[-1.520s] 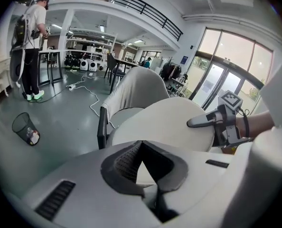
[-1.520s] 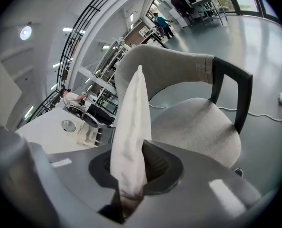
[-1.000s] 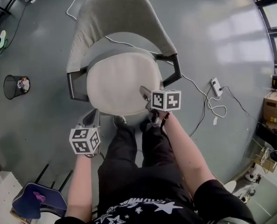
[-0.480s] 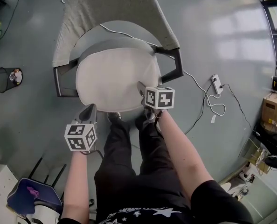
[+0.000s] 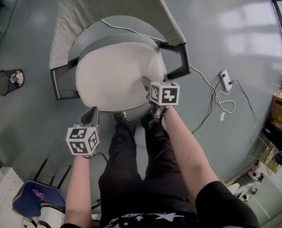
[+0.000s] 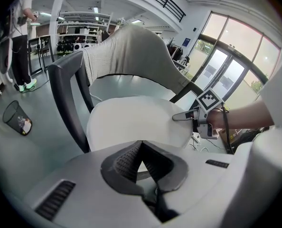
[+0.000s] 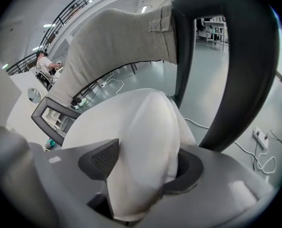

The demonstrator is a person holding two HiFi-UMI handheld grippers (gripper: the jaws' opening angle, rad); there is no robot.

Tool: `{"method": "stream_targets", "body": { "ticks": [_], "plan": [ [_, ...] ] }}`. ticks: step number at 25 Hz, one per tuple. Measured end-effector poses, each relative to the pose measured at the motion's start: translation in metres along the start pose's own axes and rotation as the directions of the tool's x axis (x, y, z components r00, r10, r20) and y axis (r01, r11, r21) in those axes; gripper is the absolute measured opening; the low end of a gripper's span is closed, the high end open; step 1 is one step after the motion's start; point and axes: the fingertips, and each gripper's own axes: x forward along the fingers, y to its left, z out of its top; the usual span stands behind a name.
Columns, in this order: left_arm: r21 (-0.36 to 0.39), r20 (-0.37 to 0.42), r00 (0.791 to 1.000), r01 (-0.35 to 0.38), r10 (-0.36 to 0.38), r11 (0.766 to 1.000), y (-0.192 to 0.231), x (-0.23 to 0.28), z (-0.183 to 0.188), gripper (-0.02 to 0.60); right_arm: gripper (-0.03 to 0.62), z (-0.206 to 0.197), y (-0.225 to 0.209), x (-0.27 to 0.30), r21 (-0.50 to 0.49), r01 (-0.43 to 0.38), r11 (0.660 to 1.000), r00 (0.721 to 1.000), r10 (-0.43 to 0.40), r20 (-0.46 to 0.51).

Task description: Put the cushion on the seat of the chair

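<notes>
A round white cushion [image 5: 115, 77] lies on the seat of a grey chair [image 5: 108, 8] with dark armrests. My right gripper [image 5: 145, 81] is at the cushion's front right edge. In the right gripper view its jaws are opening, and the cushion [image 7: 145, 122] still bulges between them and touches both pads. My left gripper [image 5: 92, 112] hangs just off the seat's front left, shut and empty. In the left gripper view its fingertips [image 6: 131, 156] meet in front of the cushion [image 6: 131, 122], with the right gripper [image 6: 179, 117] beyond.
The person's legs stand right at the chair's front. A mesh waste basket [image 5: 8, 82] sits on the floor to the left. A power strip [image 5: 225, 77] with cables lies at the right. A blue seat [image 5: 36, 201] is at the lower left, a cardboard box [image 5: 281, 106] far right.
Both grippers have come down toward the seat, the right one more. The cushion's front right edge has sunk with it and now lies flatter on the seat.
</notes>
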Motion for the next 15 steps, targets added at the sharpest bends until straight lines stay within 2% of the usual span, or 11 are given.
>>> {"method": "stream_targets", "body": {
  "ticks": [4,9,15],
  "plan": [
    [-0.006,0.006,1.000,0.028,-0.028,1.000,-0.003,0.002,0.001,0.008,0.299,0.001,-0.005,-0.003,0.022,-0.005,1.000,1.000,0.004,0.025],
    [0.000,0.010,0.999,0.037,-0.037,0.999,-0.005,0.003,0.003,0.008,0.321,-0.009,-0.024,-0.018,0.046,0.094,0.994,0.995,-0.096,0.034],
    [0.009,0.034,0.998,0.048,-0.048,0.999,-0.006,-0.010,0.011,0.008,0.319,-0.021,-0.037,-0.066,0.202,0.145,0.969,0.982,-0.166,0.089]
  ]
}}
